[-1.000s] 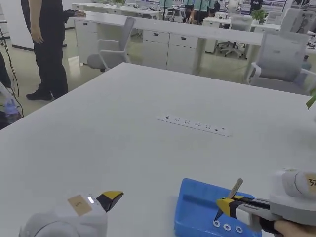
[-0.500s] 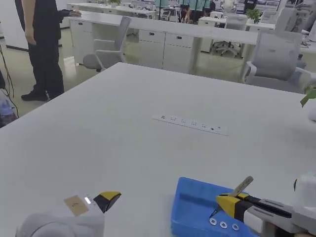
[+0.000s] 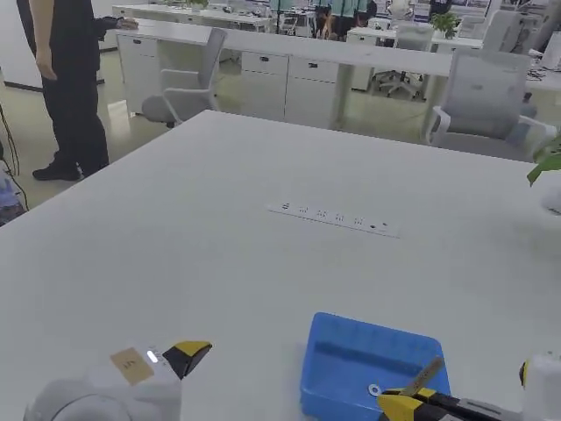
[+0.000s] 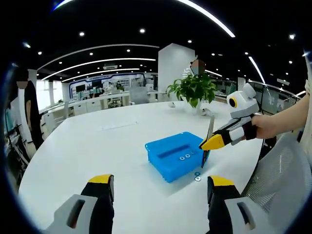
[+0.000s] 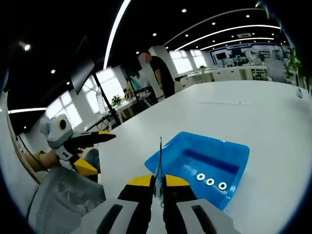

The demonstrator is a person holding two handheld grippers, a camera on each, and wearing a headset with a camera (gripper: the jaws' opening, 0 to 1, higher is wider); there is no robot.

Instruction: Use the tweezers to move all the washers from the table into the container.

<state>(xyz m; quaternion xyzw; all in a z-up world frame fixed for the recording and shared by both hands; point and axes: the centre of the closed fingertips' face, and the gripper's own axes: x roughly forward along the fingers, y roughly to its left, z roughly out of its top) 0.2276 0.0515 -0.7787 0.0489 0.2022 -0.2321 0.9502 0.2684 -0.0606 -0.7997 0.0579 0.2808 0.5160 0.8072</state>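
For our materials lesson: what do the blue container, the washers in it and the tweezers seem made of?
Container: probably plastic, uniform bright blue, smooth moulded walls. Washers: likely metal, pale silvery rings. Tweezers: possibly metal, thin stiff blades; finish too small to judge.

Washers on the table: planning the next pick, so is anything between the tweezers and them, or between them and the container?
Nothing visible. Two washers lie on bare table beside the blue container, close to the tip of the tweezers; only the container's low wall is to cross.
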